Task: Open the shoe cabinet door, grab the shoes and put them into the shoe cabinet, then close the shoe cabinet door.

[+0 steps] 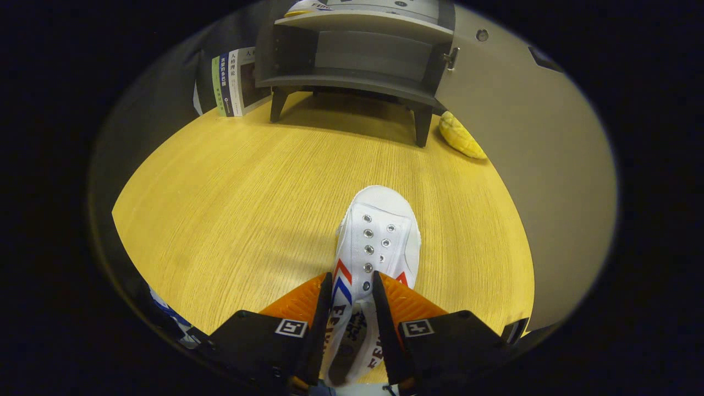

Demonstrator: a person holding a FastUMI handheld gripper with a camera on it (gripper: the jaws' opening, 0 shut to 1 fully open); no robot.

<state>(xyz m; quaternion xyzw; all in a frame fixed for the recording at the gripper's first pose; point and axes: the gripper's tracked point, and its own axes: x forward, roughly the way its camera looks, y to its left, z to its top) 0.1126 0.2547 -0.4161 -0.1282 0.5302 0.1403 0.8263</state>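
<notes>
Gripper view: gripper (352, 289) has its fingers (324, 308) clamped on the white canvas slip-on shoe with metal eyelets and red-and-blue chevron stripes (379, 236), one finger on each side of the shoe around the throat, heel end back between the fingers, toe pointing ahead towards the cabinet. Can't tell whether the sole is touching the yellow wood-grain table (231, 198) or just lifted off it

Grey shoe cabinet on short dark legs (357, 60) stands well beyond the toe, at the far side of the table. Its beige door (528, 137) is swung open to the right, lower shelf exposed and looks free

Step in hand, as I read it: door-open is done, shoe is grabbed, carry to the cabinet not yet done

Next move calls for: lift clear of the table, go straight ahead, toe first into the lower shelf opening, staying left of the open door edge and its hinge (451, 56). Yellow lumpy soft object (461, 142) lies by the cabinet's right front leg, next to the door; row of upright books (234, 82) stands left of the cabinet; keep off both
</notes>
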